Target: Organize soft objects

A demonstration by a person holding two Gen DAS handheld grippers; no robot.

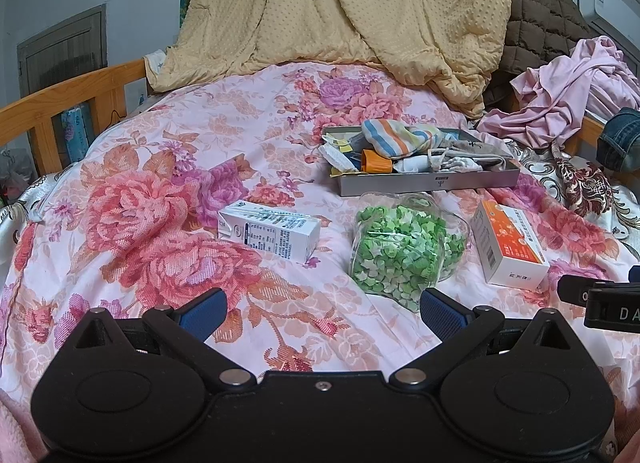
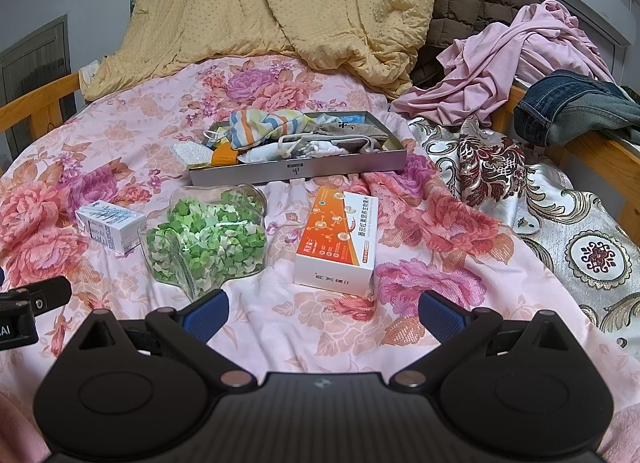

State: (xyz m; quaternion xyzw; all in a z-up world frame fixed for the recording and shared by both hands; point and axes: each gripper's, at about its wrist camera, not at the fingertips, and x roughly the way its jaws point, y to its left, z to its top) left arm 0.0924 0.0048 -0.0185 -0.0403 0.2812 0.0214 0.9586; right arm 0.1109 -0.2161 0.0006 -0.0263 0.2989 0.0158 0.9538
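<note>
- The left gripper (image 1: 322,313) hovers low over the bed with its blue ribbed pads spread wide and nothing between them.
- The right gripper (image 2: 322,313) hangs the same way, its fingers far apart and empty; black plastic arms with metal pivot pins carry the pads.
- The floral bedsheet (image 1: 160,191) is a pink woven cloth with large rose prints, lying in soft wrinkles.
- A shallow grey tray (image 2: 304,173), rectangular with straight walls and a small dark logo on its front face, sits on the sheet toward the back.
- In the tray lie the soft things: a striped sock (image 2: 260,125) in blue, orange and cream, bunched up, plus pale cloth pieces and a drawstring pouch, too tangled to separate.
- Just in front of the tray lies a clear plastic bag of green paper stars (image 2: 208,241), lumpy and glossy.
- A white milk carton (image 1: 269,235) lies on its side to the left of the bag, with a nutrition table in print too small to read.
- An orange-and-white box (image 2: 338,241) lies to the right of the bag, printed with Chinese characters that are not legible.
- A dotted yellow quilt (image 1: 340,7), a brown padded jacket (image 2: 472,3) and a crumpled pink garment (image 2: 516,59) are heaped at the back.
</note>
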